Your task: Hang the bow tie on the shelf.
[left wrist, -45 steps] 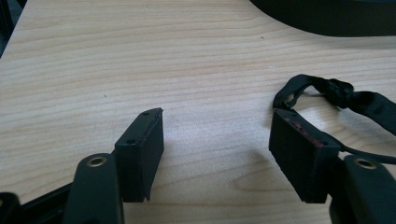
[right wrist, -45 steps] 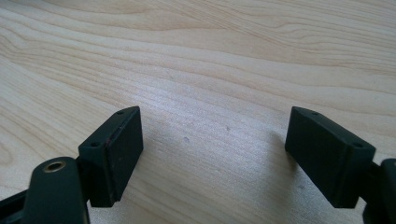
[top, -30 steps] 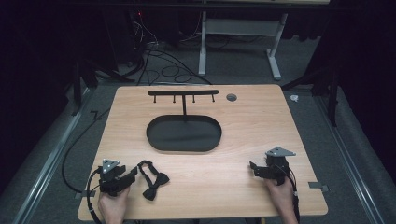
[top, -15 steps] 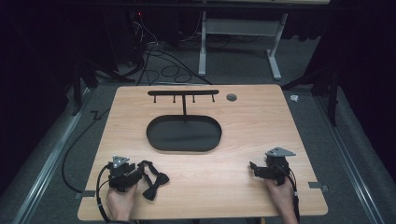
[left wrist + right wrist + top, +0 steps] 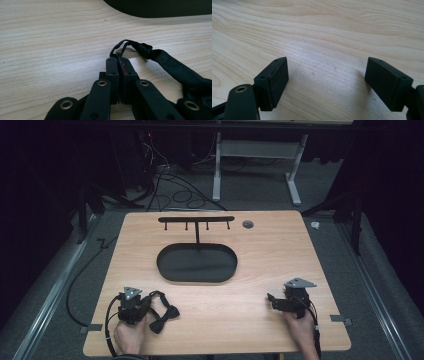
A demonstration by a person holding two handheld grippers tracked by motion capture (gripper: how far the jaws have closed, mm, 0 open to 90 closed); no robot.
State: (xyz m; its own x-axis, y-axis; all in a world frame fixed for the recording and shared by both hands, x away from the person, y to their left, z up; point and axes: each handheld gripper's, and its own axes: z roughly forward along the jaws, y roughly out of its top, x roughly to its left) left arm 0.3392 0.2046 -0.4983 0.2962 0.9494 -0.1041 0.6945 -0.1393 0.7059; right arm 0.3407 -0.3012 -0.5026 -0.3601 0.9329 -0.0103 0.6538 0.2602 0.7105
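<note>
- Left claw (image 5: 119, 62) down at the near left corner of the tabletop (image 5: 280, 250), jaws pressed together, pinching the thin black strap loop (image 5: 120, 48) of a black bow tie (image 5: 164, 312).
- In the left gripper view the strap curls out just past the jaw tips, then thickens into a wider band of the bow tie (image 5: 175, 67) running off to the right and toward the camera.
- From the high view, left claw (image 5: 145, 304) sits right against the tie; the bow lies just to its right, flat on the wood, strap looping up and back toward the claw.
- The tie's long axis runs on a slant, near end toward the table's front edge, far end angled right and away.
- Right claw (image 5: 325, 82) low over bare wood, jaws spread wide, nothing between them.
- High view puts the right claw (image 5: 274, 301) at the near right corner, well apart from the tie, a hand (image 5: 300, 325) behind it.
- Farther out: a black oval tray (image 5: 197, 264) at mid-table, with a black hook rack (image 5: 196, 220) standing at its far side.
- A small round grommet (image 5: 247, 224) sits near the far edge.
- Beyond the tabletop, dark room, grey carpet, loose cables (image 5: 170, 190) and a white desk frame (image 5: 255, 155).
</note>
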